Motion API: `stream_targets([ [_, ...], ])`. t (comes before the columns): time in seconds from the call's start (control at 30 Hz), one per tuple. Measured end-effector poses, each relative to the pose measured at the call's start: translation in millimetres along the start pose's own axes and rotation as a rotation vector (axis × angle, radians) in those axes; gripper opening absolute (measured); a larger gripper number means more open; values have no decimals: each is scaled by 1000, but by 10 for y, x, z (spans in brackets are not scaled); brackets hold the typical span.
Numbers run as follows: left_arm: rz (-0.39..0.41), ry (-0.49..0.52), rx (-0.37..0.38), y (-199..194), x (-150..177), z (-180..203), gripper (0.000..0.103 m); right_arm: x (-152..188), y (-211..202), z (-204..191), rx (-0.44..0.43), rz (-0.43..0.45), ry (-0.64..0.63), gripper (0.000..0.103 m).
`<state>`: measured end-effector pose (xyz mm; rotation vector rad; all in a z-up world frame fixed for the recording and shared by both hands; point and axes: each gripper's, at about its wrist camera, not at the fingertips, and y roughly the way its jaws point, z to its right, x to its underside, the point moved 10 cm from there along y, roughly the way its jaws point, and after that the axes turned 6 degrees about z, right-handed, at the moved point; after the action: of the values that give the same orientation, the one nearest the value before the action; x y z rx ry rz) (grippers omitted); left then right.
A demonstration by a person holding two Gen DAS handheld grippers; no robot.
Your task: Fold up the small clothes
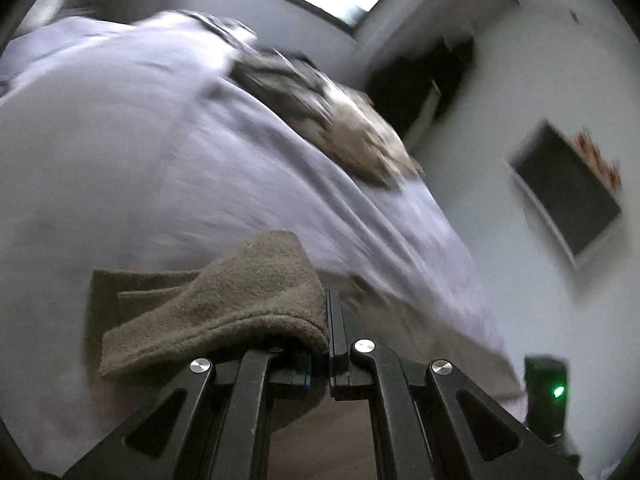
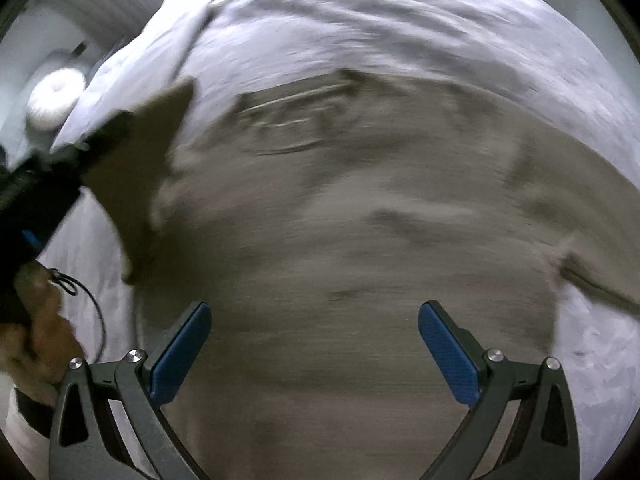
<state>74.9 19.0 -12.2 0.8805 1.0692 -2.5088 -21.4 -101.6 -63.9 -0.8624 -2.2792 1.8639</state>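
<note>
A brown fleece garment (image 2: 340,240) lies spread on a pale lilac bed sheet (image 2: 360,32). In the left wrist view my left gripper (image 1: 330,320) is shut on a fold of that brown garment (image 1: 224,308), which drapes over the left finger and is lifted off the sheet (image 1: 120,160). In the right wrist view my right gripper (image 2: 314,344) stands open above the garment's middle, blue pads (image 2: 182,352) wide apart with nothing pressed between them. The left gripper (image 2: 60,176) shows at the left edge, pulling up a corner of the cloth. The picture is blurred by motion.
A heap of other clothes (image 1: 328,120) lies farther along the bed. A wall screen (image 1: 568,192) and a dark doorway (image 1: 420,80) are to the right. A white round object (image 2: 56,96) sits beside the bed. A person's hand (image 2: 40,328) holds the left tool.
</note>
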Motion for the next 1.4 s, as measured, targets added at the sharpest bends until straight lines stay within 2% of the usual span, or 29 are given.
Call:
stream_targets([
  [0.13, -154, 121, -38, 674, 475, 336, 6, 33, 5, 479, 37, -6, 89, 103],
  [0.27, -274, 209, -127, 1006, 983, 335, 6, 95, 50, 852, 61, -20, 155, 103],
  [0.3, -297, 228, -168, 1067, 1077, 320, 14, 107, 54, 902, 66, -23, 162, 103],
  [0.33, -310, 248, -218, 1074, 1140, 268, 30, 101, 58, 937, 70, -23, 166, 103],
  [0.37, -305, 262, -239, 1034, 1170, 253, 36, 79, 69, 952, 73, -20, 163, 103],
  [0.43, -286, 288, -247, 907, 1171, 301, 57, 22, 68, 920, 81, -10, 142, 103],
  [0.5, -276, 313, -267, 787, 1115, 313, 63, -69, 80, 836, 85, 5, 103, 103],
  [0.63, -233, 283, -277, 424, 854, 136, 63, -313, 58, 395, 95, 65, -74, 103],
  [0.73, -184, 227, -372, 75, 628, -280, 63, -473, 109, -115, 107, 113, -284, 103],
  [0.8, -182, 157, -443, -121, 558, -647, 63, -507, 200, -403, 132, 130, -417, 103],
  [0.9, -272, 25, -512, -269, 678, -1249, 63, -483, 431, -800, 206, 161, -659, 103],
  [1.0, -361, -111, -480, -304, 926, -1591, 63, -469, 685, -1043, 333, 204, -876, 102],
  [1.03, -376, -143, -459, -305, 994, -1640, 63, -487, 790, -1098, 385, 221, -941, 100],
  [1.1, -380, -171, -425, -293, 1057, -1666, 63, -527, 877, -1118, 445, 240, -1008, 69],
  [1.13, -381, -186, -415, -281, 1089, -1677, 63, -557, 909, -1111, 447, 232, -1007, 17],
  [1.17, -381, -188, -418, -280, 1105, -1689, 62, -593, 904, -1091, 410, 217, -958, 5],
  [1.23, -367, -181, -412, -289, 1111, -1701, 48, -770, 711, -963, 313, 237, -737, 5],
  [1.33, -360, -178, -373, -306, 1132, -1669, 34, -1008, 396, -513, 148, 273, -336, 6],
  [1.4, -359, -174, -363, -297, 1122, -1660, 32, -1058, 289, -81, 9, 274, -24, 6],
])
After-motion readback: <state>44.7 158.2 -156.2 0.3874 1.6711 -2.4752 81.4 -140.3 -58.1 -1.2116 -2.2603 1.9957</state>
